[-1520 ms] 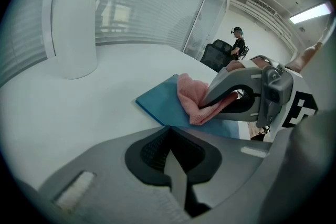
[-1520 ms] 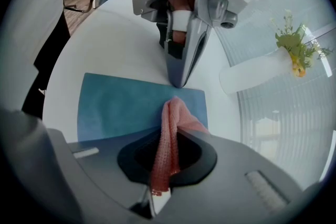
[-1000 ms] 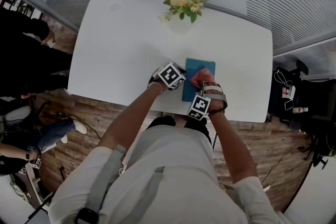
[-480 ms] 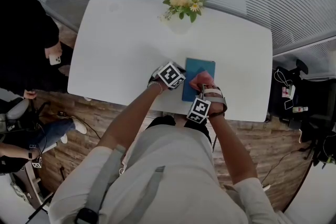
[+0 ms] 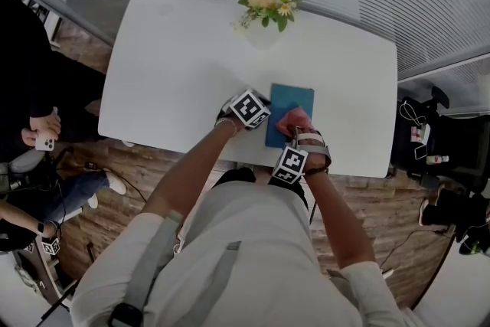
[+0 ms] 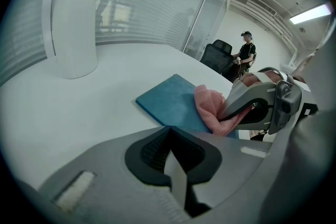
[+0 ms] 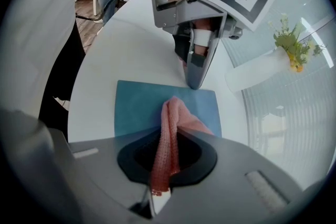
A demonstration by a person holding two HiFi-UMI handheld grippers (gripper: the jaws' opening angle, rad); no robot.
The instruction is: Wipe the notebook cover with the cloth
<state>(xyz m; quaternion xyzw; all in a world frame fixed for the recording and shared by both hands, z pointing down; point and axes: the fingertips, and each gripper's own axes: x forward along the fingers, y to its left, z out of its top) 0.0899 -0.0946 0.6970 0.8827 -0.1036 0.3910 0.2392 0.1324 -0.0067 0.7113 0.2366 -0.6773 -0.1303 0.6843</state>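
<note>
The right gripper (image 6: 231,113) is clenched on a pink cloth (image 7: 167,136). The knit fabric runs up through its jaws and spills out ahead of them onto the blue notebook (image 7: 142,107). The notebook lies flat on the white table (image 5: 168,65), directly under and in front of this gripper. The cloth's free end rests on the cover's near half. Gripped this way, the bunched end probably works as a pad that can be dragged across the cover.

The left gripper (image 7: 195,81) has its jaws pressed together with nothing between them. From the right gripper's side, its closed tip comes down at the notebook's far edge, touching or just at the cover. In its own view the notebook's corner sits right at the tip. I judge it is there to pin the notebook so the light book does not slide with the cloth.

Wiping looks under way, with much of the cover beyond the cloth yet to be passed over.

Beyond the left gripper, well apart from the notebook, stands a white vase (image 7: 257,73) of yellow and white flowers (image 5: 268,0), clear of the wiping path.

No brand or title shows on the plain cover. The only print is the black-and-white square markers on the grippers' cubes, which carry no letters.
</note>
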